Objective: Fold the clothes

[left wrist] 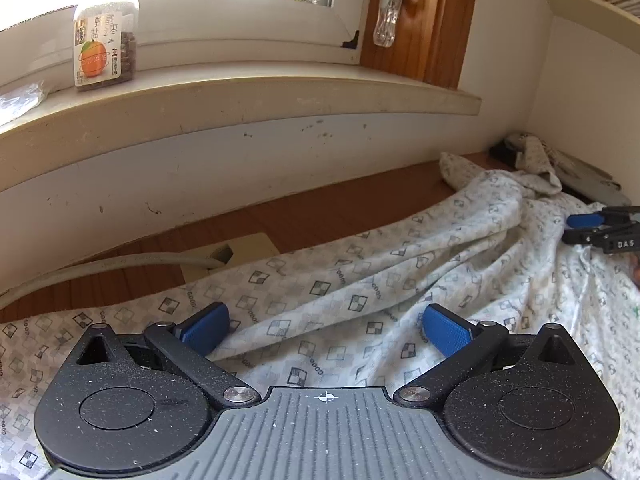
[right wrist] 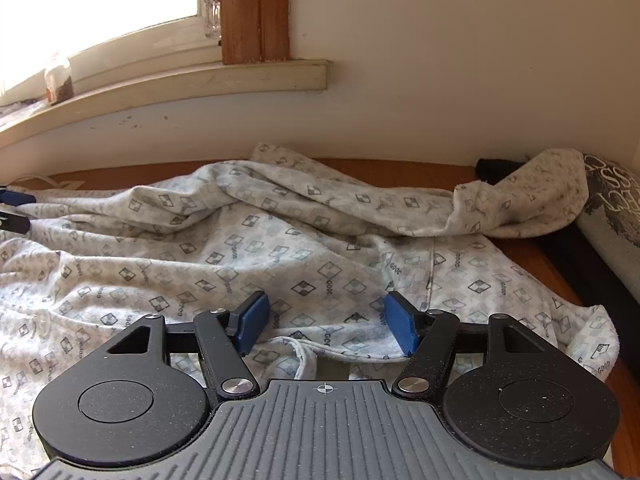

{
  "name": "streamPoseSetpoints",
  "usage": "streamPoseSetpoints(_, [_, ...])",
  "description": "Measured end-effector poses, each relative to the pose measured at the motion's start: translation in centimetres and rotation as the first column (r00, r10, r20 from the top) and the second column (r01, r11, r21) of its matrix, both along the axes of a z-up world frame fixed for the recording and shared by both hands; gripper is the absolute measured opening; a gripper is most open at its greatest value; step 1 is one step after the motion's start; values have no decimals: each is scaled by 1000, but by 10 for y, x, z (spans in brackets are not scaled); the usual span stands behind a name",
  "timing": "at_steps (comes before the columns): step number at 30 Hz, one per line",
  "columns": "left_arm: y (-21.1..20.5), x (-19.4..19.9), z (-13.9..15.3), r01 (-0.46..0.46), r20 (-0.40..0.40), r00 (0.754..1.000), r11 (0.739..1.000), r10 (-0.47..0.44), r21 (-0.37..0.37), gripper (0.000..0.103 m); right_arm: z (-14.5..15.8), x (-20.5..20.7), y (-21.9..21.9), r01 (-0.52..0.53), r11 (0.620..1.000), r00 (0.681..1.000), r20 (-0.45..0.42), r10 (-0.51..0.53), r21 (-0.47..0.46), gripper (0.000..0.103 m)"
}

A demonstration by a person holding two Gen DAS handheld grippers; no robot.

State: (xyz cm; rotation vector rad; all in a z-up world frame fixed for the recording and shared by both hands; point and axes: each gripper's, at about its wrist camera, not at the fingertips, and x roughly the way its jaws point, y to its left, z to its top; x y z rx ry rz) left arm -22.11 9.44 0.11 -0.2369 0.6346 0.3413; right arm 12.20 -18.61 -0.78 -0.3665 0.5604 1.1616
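Note:
A white garment (left wrist: pixel 360 280) printed with small checkered diamonds lies crumpled across a wooden tabletop (left wrist: pixel 320 204). My left gripper (left wrist: pixel 326 330) hovers low over its near left part, blue pads spread wide, nothing pinched between them. In the right wrist view the same garment (right wrist: pixel 280 240) fills the middle. My right gripper (right wrist: pixel 326 326) stands open over its near hem, where a white cord (right wrist: pixel 306 356) shows between the pads. Its fingers (left wrist: pixel 592 228) also appear at the right edge of the left view. One sleeve end (right wrist: pixel 532 200) is draped at the far right.
A pale windowsill (left wrist: pixel 240 96) runs along the back wall with a jar (left wrist: pixel 104 46) bearing an orange label. A grey cable (left wrist: pixel 100 264) enters a table socket (left wrist: pixel 228 254). A grey printed cloth (right wrist: pixel 612 212) and a black item (right wrist: pixel 496 168) lie at the right.

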Motion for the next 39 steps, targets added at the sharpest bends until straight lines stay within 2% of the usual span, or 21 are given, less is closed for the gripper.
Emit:
streamPoseSetpoints(12, [-6, 6, -2, 6, -47, 999, 999, -3, 52, 103, 0, 0, 0, 1, 1000, 1000, -3, -1, 1, 65])
streamPoseSetpoints(21, [-6, 7, -2, 7, -48, 999, 999, -5, 53, 103, 1, -1, 0, 0, 1000, 1000, 3, 0, 1, 66])
streamPoseSetpoints(28, [-6, 12, 9, 17, -3, 1000, 1000, -17, -2, 103, 2, 0, 1, 0, 1000, 1000, 0, 0, -1, 67])
streamPoseSetpoints(32, [-31, 37, 35, 119, 103, 987, 992, -122, 29, 103, 2, -1, 1, 1, 1000, 1000, 5, -1, -2, 67])
streamPoseSetpoints(33, [-38, 46, 42, 149, 126, 980, 988, -153, 42, 101, 2, -1, 1, 1, 1000, 1000, 6, -1, -3, 67])
streamPoseSetpoints(35, [-52, 76, 51, 208, 122, 969, 977, -213, 48, 97, 2, -1, 1, 2, 1000, 1000, 6, -2, -3, 67])
streamPoseSetpoints(37, [-66, 108, 57, 260, 110, 958, 964, -265, 57, 86, 2, -2, 1, 2, 1000, 1000, 7, -2, -3, 67])
streamPoseSetpoints(38, [-72, 125, 57, 276, 94, 955, 959, -281, 59, 71, 1, -1, 1, 3, 1000, 1000, 6, -3, -3, 67])
streamPoseSetpoints(39, [-77, 141, 56, 288, 75, 953, 956, -292, 59, 66, 1, -1, 1, 3, 1000, 1000, 4, -3, -2, 67])
